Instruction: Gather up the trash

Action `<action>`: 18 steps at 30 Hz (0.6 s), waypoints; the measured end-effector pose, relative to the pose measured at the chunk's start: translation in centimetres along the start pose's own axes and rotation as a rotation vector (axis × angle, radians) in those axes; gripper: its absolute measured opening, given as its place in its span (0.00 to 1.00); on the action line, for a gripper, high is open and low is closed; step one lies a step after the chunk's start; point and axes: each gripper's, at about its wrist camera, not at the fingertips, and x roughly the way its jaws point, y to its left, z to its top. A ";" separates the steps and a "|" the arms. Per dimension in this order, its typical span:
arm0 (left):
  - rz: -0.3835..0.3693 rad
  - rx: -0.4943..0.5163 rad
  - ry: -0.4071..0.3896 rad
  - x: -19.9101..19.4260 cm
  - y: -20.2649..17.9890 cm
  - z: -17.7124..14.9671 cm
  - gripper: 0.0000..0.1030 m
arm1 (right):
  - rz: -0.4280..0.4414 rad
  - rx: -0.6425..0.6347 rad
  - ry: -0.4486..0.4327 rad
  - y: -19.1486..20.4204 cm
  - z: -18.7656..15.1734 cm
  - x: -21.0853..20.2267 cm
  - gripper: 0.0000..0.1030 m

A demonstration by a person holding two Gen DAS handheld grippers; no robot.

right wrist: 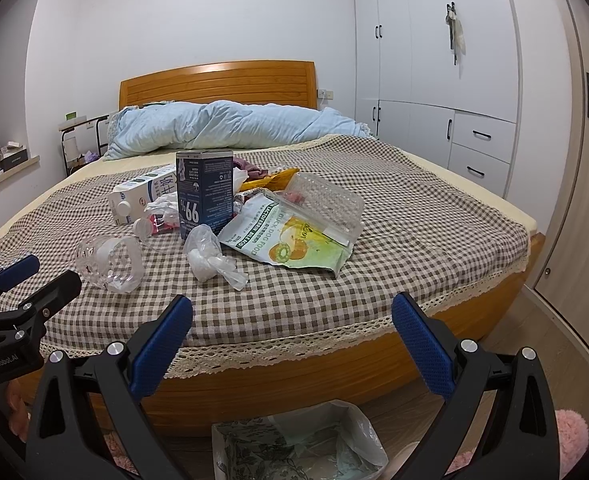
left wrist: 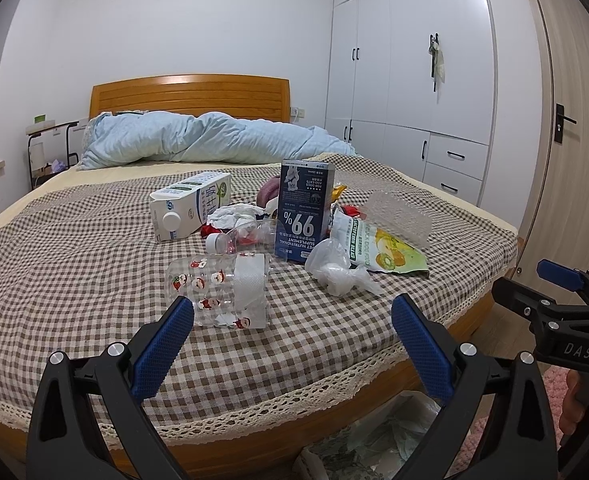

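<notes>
Trash lies in a pile on the checked bedspread (left wrist: pixel 74 264): a white milk carton (left wrist: pixel 190 206), a dark blue supplement box (left wrist: pixel 304 210), a clear Santa-print container (left wrist: pixel 218 290), a crumpled clear plastic bag (left wrist: pixel 336 270), a dog food pouch (left wrist: pixel 390 254) and a clear clamshell tray (left wrist: pixel 400 216). My left gripper (left wrist: pixel 292 320) is open and empty, just short of the Santa container. My right gripper (right wrist: pixel 292 318) is open and empty at the bed's foot edge, short of the plastic bag (right wrist: pixel 208 256). A bin with a plastic liner (right wrist: pixel 294 440) stands on the floor below.
A light blue duvet (left wrist: pixel 214 136) lies by the wooden headboard (left wrist: pixel 190 94). White wardrobes (left wrist: pixel 414 80) and a door (left wrist: pixel 574 140) are on the right. A side table (left wrist: pixel 50 136) is at the left. Pink rug (right wrist: pixel 570 428) on the floor.
</notes>
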 end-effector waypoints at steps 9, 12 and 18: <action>0.001 0.001 -0.002 0.0 0.0 0.0 0.93 | 0.000 -0.001 0.000 0.1 0.1 0.1 0.93; 0.002 0.001 -0.001 0.0 0.0 0.0 0.93 | -0.001 -0.001 0.000 0.2 0.1 0.1 0.93; 0.002 0.004 -0.005 0.0 -0.1 -0.1 0.93 | -0.001 -0.002 -0.002 0.1 0.1 0.0 0.93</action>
